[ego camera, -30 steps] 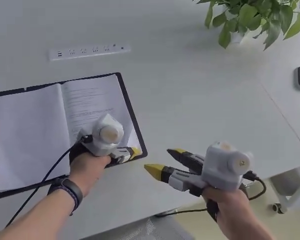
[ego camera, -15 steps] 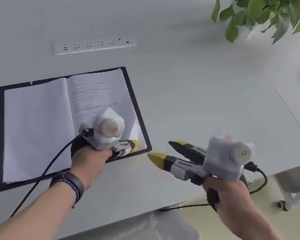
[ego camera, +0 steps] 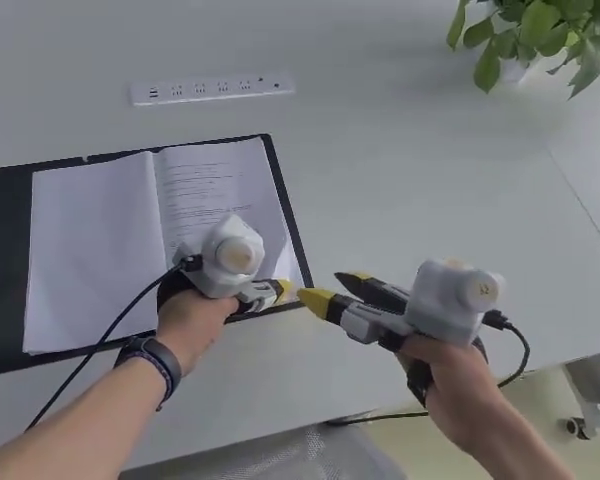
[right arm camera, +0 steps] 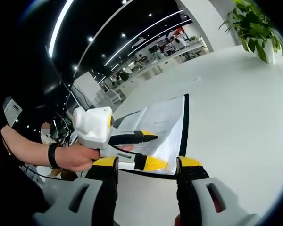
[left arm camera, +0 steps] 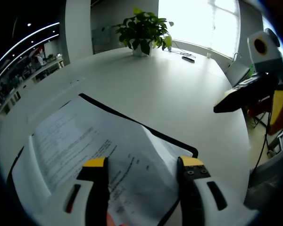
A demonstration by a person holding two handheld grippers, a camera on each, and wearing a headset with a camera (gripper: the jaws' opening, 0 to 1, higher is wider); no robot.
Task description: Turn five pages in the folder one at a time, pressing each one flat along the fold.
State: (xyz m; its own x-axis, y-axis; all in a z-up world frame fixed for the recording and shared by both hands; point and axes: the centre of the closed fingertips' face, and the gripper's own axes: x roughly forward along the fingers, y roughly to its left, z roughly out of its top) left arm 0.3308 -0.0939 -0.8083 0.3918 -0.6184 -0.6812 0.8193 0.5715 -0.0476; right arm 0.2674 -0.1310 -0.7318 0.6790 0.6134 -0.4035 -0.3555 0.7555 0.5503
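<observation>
The black folder point(ego camera: 2, 262) lies open on the white table, with a blank left page point(ego camera: 90, 250) and a printed right page point(ego camera: 220, 195). My left gripper point(ego camera: 275, 293) sits at the folder's near right corner. In the left gripper view it point(left arm camera: 144, 165) is open, its jaws straddling the printed page point(left arm camera: 85, 136), whose corner curls up a little. My right gripper point(ego camera: 332, 288) is open just right of that corner, its tips close to the left gripper's. In the right gripper view, my right gripper point(right arm camera: 146, 165) faces the left gripper point(right arm camera: 134, 141) and the page point(right arm camera: 167, 122).
A white power strip point(ego camera: 212, 89) lies beyond the folder. A potted plant point(ego camera: 540, 35) stands at the far right, also in the left gripper view as the plant point(left arm camera: 144, 30). The table's near edge runs just below both hands. A cable trails from each gripper.
My right gripper has moved left and forward, up to the folder's near right corner. The left gripper has stayed at that corner. The head camera has shifted.
</observation>
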